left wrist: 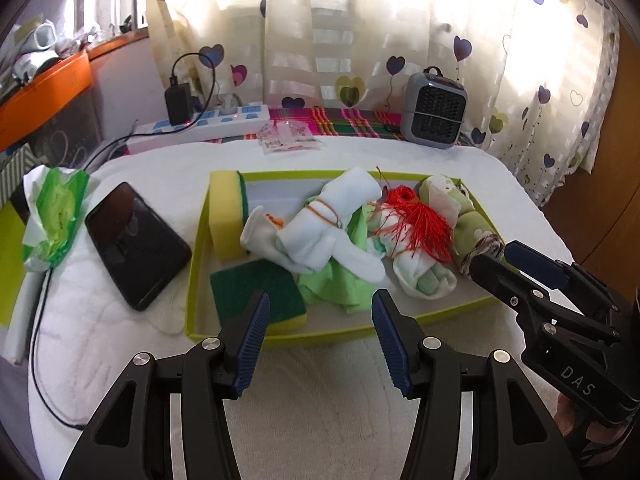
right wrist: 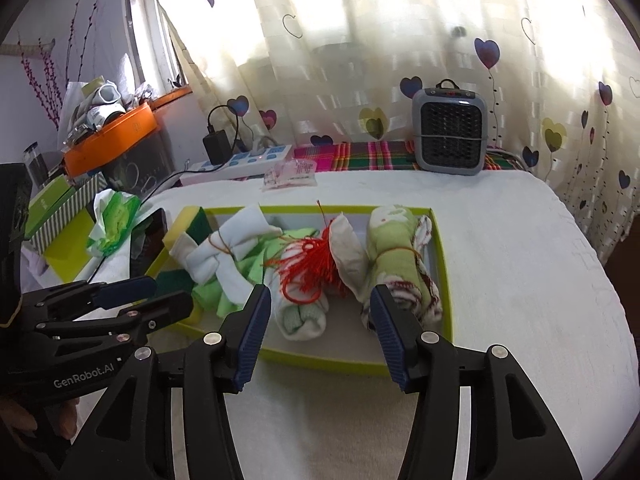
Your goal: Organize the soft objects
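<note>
Left gripper: I see its jaws standing wide, nothing between the blue pads; it hangs over the white cloth just short of the tray's near rim.
Right gripper: I read it as wide too, empty; its fingertips frame the near ends of two bundles without touching them, as far as I can tell.
Tray: lime-rimmed shallow box, straight ahead of both tools, on the white-covered table.
Upright sponge: yellow with green face, standing in the far-left corner of the tray.
Flat sponge: green side up, just ahead of my left tool's left finger.
White sock bundle: tied with orange thread, centre-left of the tray, lying on light green cloth.
Red-thread bundle: white and green roll with a red tassel, between my right tool's fingertips in its view.
Green towel roll: tied, at the tray's right end, ahead of my right tool's right finger.
Phone: dark, left of the tray.
Wipes pack: further left.
Small heater: far side, beyond the tray.
</note>
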### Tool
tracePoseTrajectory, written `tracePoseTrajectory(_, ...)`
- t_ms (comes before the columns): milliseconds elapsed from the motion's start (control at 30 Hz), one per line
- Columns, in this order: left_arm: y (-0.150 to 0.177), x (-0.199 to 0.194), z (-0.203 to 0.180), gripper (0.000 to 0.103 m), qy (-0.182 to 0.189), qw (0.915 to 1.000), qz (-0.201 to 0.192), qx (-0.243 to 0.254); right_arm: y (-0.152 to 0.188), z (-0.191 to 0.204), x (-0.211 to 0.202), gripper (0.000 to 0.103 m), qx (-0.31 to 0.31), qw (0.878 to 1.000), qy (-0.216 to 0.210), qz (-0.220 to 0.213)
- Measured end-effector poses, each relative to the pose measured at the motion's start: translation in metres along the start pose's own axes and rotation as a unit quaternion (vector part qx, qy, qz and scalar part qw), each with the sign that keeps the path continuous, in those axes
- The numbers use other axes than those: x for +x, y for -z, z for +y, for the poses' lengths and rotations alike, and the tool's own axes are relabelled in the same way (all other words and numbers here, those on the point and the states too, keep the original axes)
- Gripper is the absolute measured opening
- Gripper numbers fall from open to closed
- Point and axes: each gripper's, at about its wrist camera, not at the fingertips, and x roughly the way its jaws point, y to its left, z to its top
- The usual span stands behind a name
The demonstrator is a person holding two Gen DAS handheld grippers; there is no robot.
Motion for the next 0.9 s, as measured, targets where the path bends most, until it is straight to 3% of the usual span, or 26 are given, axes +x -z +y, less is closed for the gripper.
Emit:
tracePoseTrajectory(333,0.030,-0.012,-0.003,0.053,-0.034,0.9994,-0.002,-0.004,0.025,0.001,-0.007,0.057,-0.001,1.000,0.002,0.026)
tracePoseTrajectory(633,0.064,-0.003,-0.011,0.053,-0.047,0.9985,0.028,-0.001,0.045,0.003,-0.009,0.059,-0.013,0.998,0.021,0.050)
tracePoseTrajectory(900,0.074,0.002,-0.013,0.053,-0.061,0.9974,0.038,-0.004,0.059,0.001,-0.005,0.059,-0.012,0.996,0.040,0.075)
